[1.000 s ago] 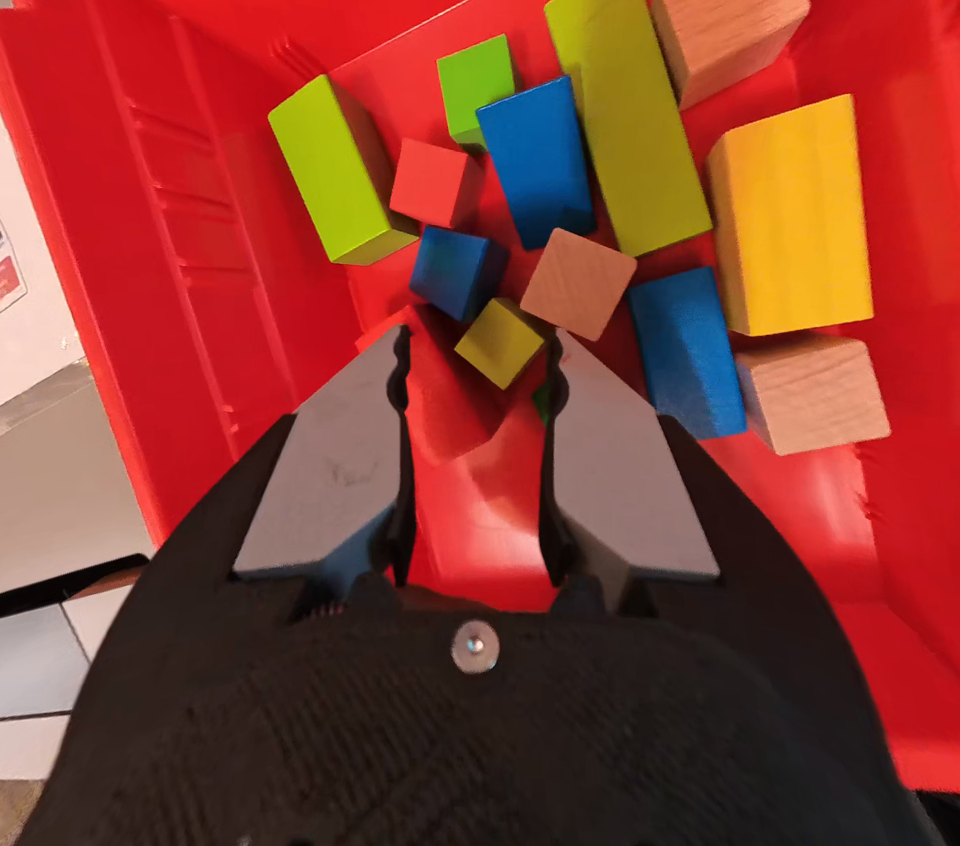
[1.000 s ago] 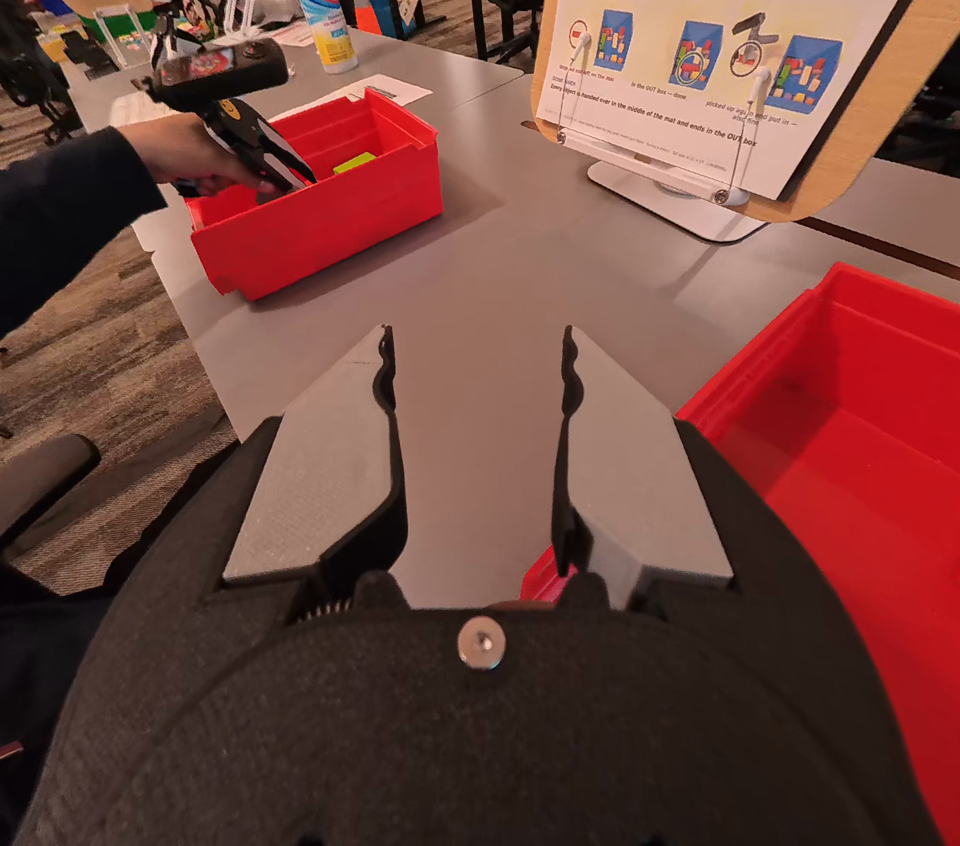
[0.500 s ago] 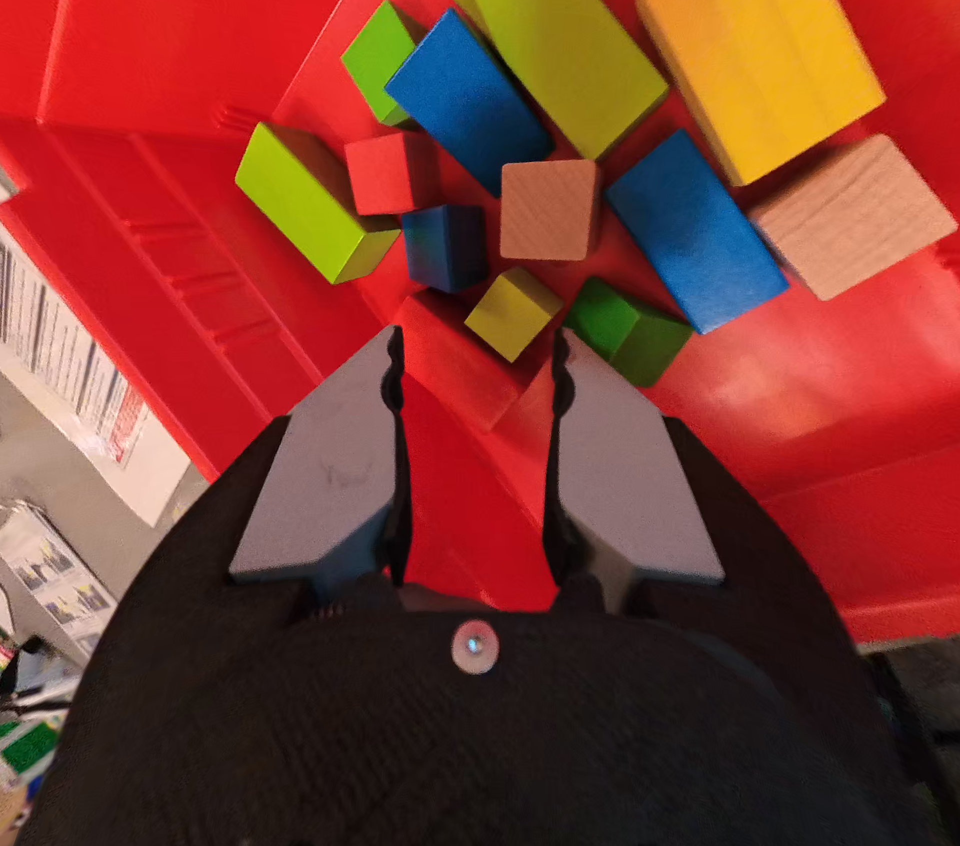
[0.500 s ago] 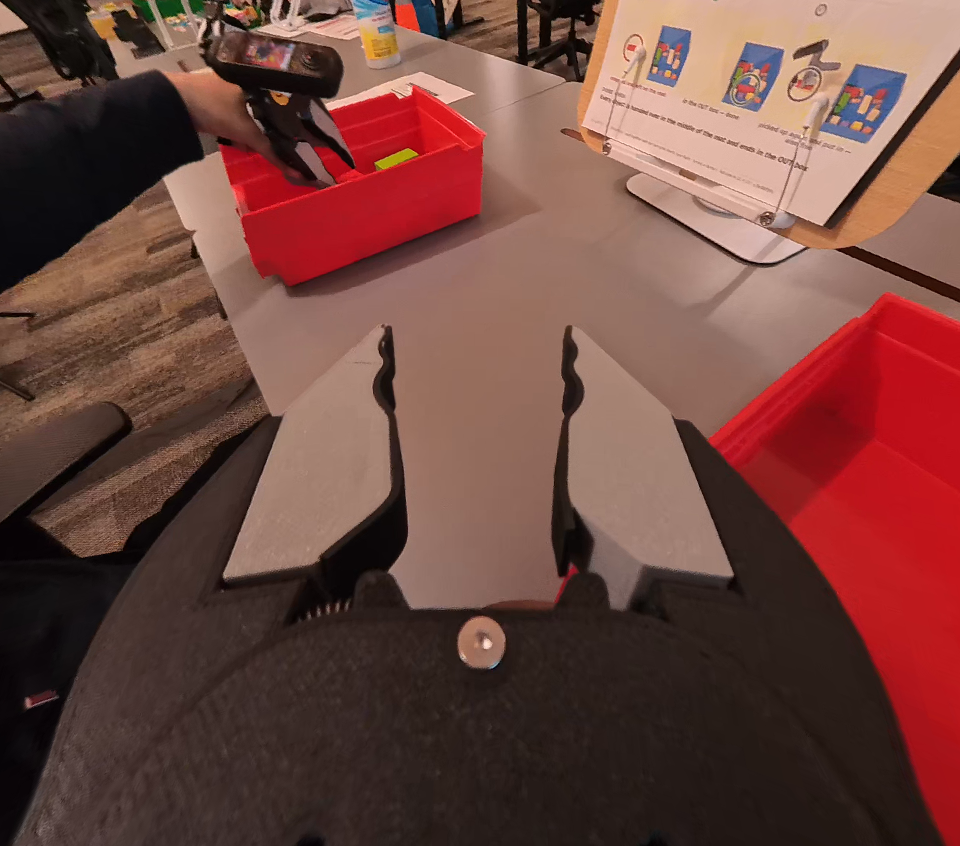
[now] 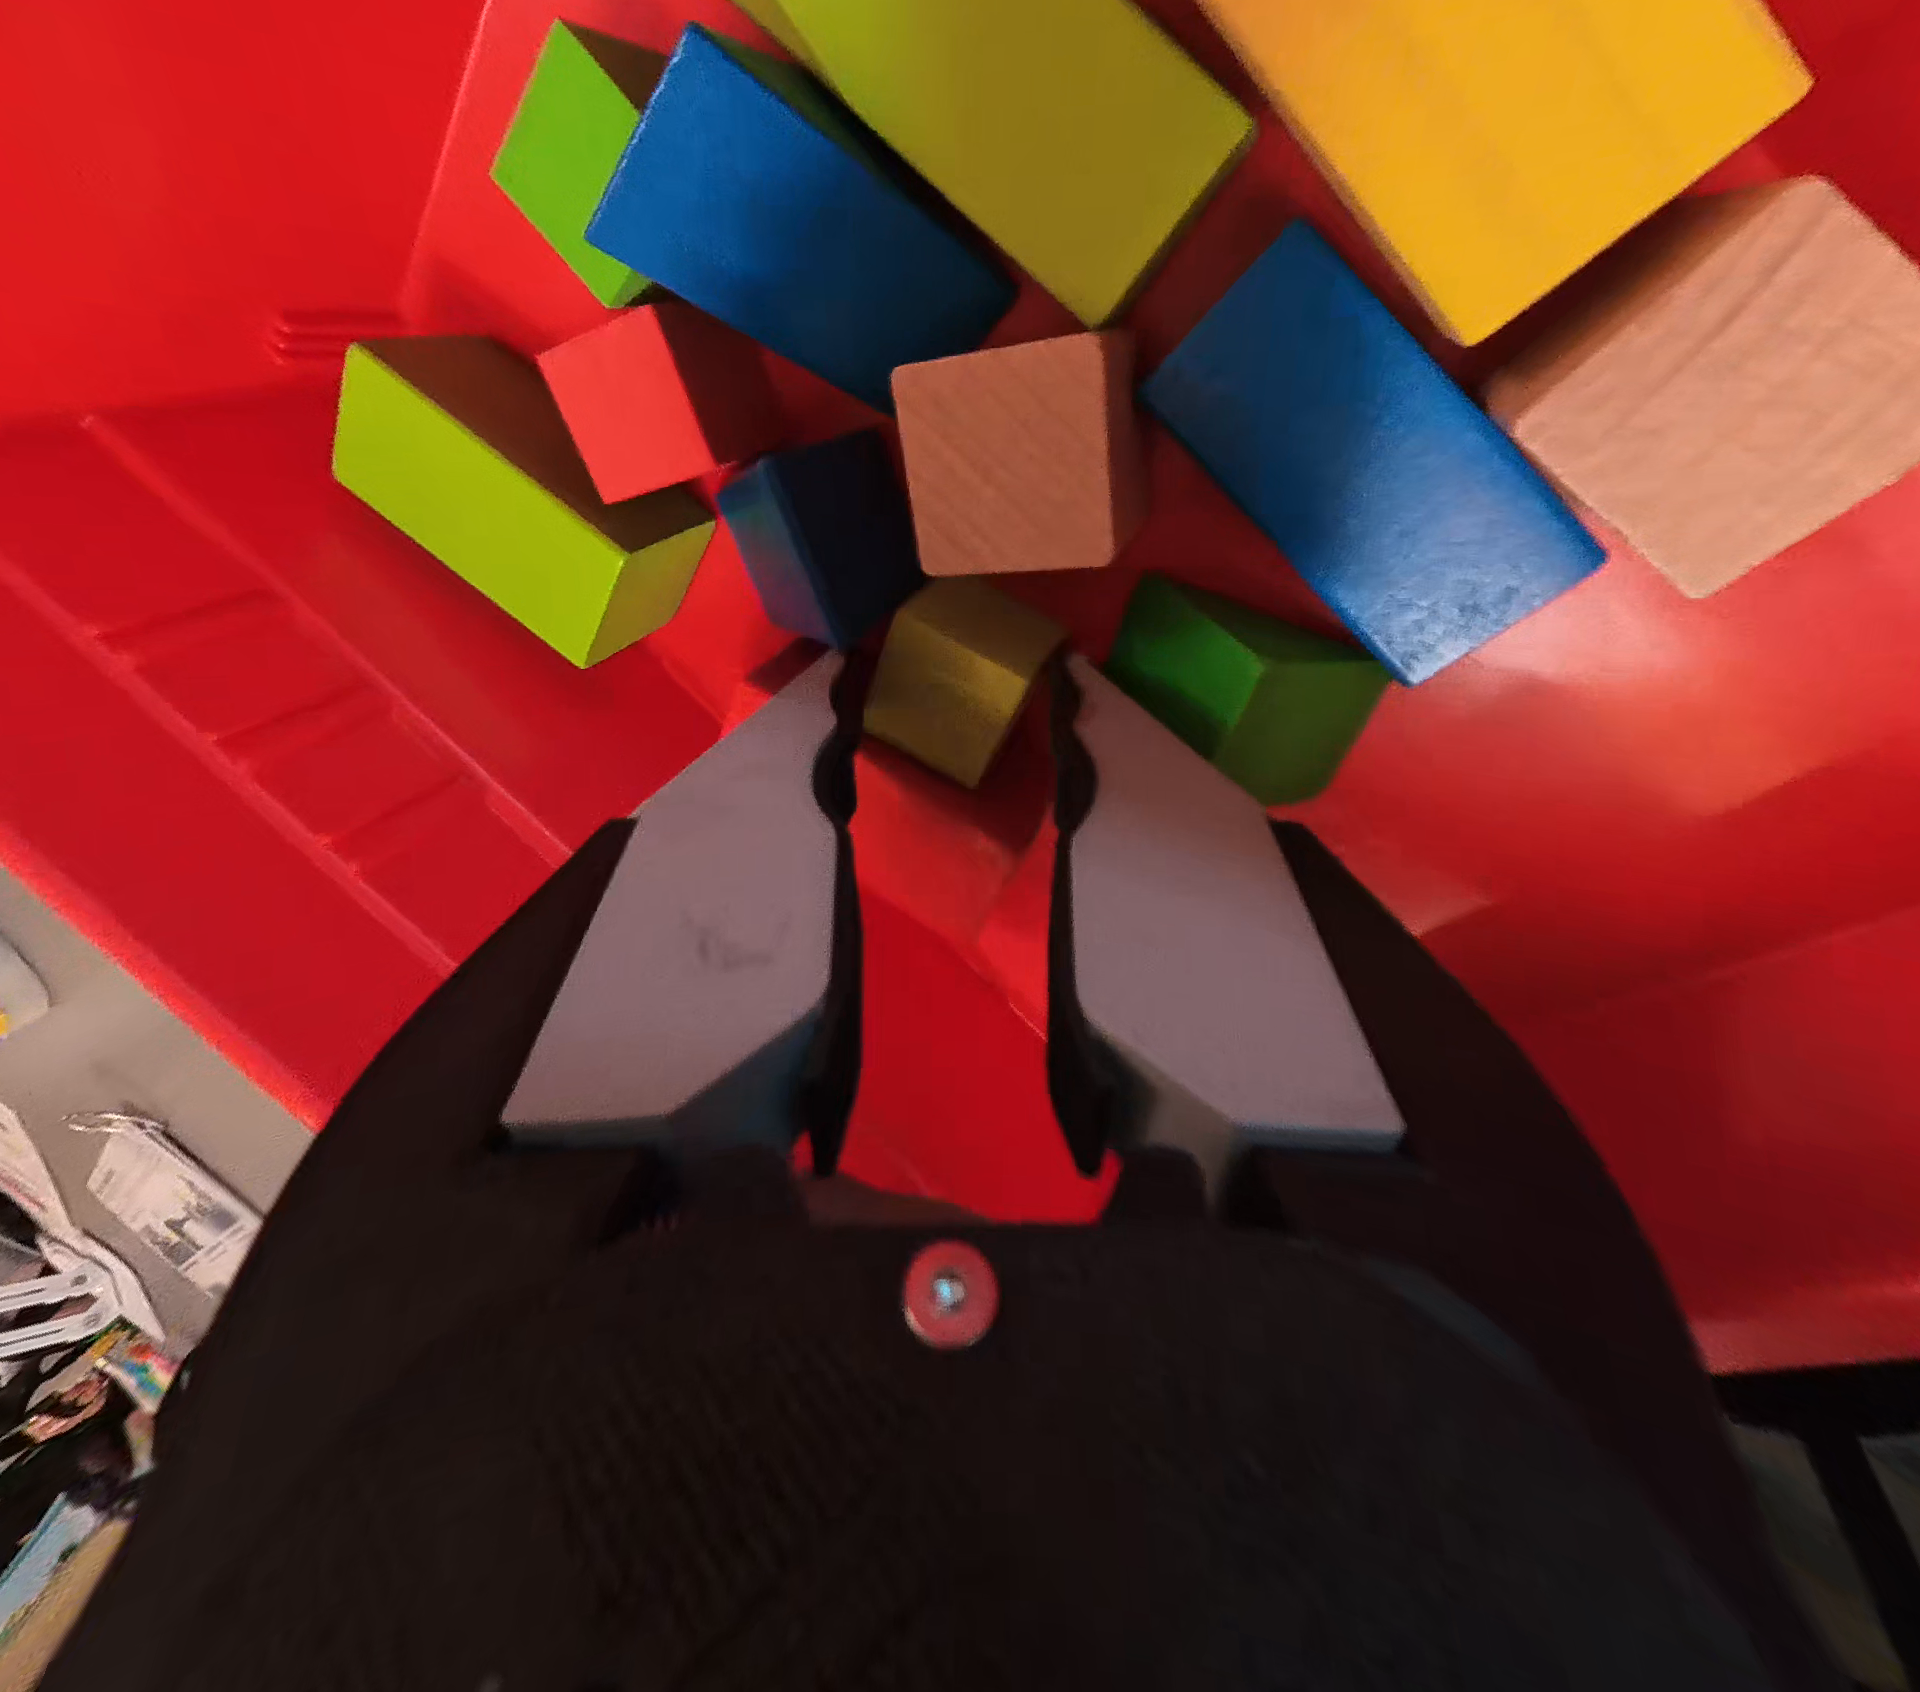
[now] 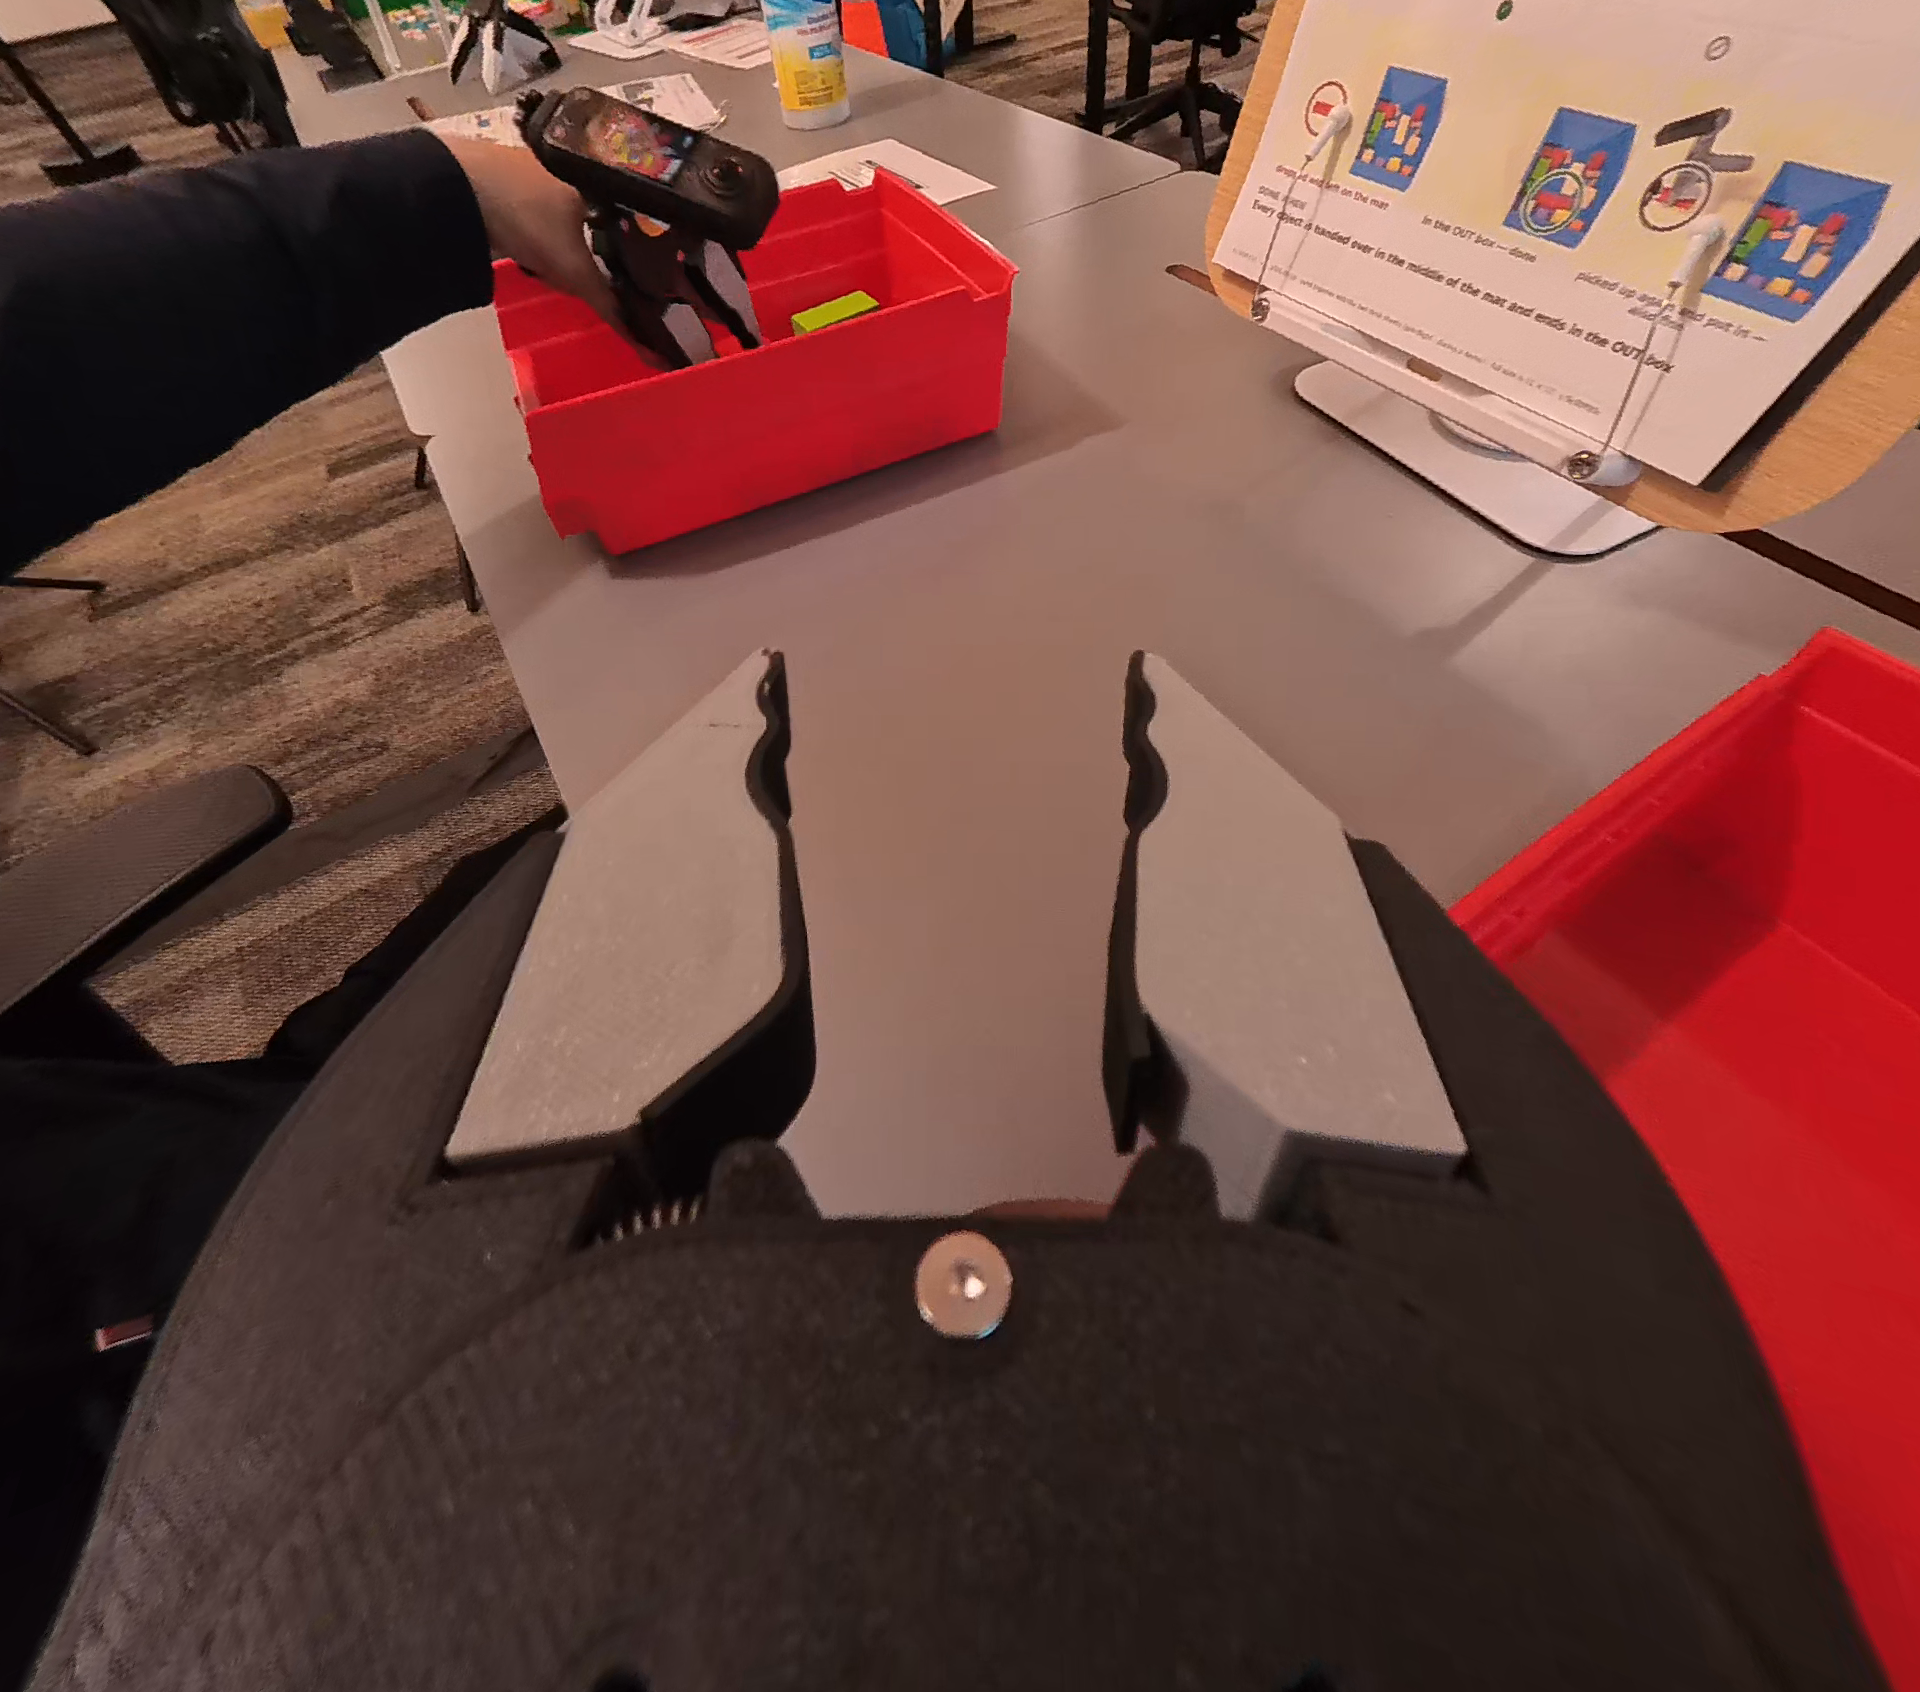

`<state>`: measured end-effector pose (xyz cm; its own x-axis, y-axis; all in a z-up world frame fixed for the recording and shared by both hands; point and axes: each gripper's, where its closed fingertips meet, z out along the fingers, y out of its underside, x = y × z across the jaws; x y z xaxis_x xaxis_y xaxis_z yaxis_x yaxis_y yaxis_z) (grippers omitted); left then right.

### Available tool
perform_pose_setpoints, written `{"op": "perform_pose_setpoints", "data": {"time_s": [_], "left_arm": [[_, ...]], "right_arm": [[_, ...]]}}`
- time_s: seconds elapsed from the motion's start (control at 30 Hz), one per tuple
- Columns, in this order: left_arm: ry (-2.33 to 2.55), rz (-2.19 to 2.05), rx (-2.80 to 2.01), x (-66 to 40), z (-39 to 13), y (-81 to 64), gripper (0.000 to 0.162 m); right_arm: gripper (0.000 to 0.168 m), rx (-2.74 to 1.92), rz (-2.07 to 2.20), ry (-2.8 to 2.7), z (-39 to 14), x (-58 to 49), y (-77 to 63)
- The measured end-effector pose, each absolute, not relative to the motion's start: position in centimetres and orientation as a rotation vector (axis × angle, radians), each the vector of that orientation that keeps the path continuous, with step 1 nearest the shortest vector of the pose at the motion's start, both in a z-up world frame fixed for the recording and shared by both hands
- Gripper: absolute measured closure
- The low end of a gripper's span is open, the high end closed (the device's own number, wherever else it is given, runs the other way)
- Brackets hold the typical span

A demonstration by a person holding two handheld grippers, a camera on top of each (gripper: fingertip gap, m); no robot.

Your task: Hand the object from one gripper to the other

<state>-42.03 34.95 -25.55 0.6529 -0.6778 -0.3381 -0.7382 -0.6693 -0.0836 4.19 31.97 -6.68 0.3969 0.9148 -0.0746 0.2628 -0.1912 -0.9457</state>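
My left gripper (image 5: 948, 671) reaches down into the red bin (image 5: 260, 84) of wooden blocks. Its jaws have closed in on a small yellow cube (image 5: 961, 686), and the fingertips (image 5: 790, 728) touch it on both sides. The cube rests on a red block (image 5: 925, 842). A natural wood cube (image 5: 1013, 458), a small blue cube (image 5: 821, 530) and a dark green block (image 5: 1236, 686) crowd around it. In the right wrist view my right gripper (image 6: 951, 676) is open and empty above the grey table (image 6: 1039, 562). The left gripper (image 6: 707, 312) shows there inside the far bin (image 6: 769, 437).
Large yellow (image 5: 1455, 32), lime (image 5: 966, 32) and blue (image 5: 1361, 447) blocks fill the bin's far part. An empty red bin (image 6: 1714, 967) stands at the right gripper's right. An instruction board on a stand (image 6: 1558, 136) is at the back right, a wipes canister (image 6: 795, 1) behind the far bin. Left tips to right tips: about 50 cm. The dark green block (image 5: 1236, 686) is about 4 cm from my left fingertips and 45 cm from my right.
The left gripper has moved down towards the blocks and its jaws have narrowed around the small yellow cube. The right gripper stays open and has shifted a little over the table.
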Motion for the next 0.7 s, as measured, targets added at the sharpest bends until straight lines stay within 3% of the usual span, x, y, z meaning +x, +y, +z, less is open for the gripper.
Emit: {"op": "perform_pose_setpoints", "data": {"time_s": [0.43,0.7], "left_arm": [[1.162,0.392,-2.668,-41.6,-25.6,34.4,0.130],[1.055,0.590,-2.478,-42.9,-23.5,35.1,0.131]], "right_arm": [[0.105,-1.670,0.840,-1.104,-6.9,3.7,31.0],[0.106,-1.667,0.881,-1.097,-6.9,4.0,31.1]]}}
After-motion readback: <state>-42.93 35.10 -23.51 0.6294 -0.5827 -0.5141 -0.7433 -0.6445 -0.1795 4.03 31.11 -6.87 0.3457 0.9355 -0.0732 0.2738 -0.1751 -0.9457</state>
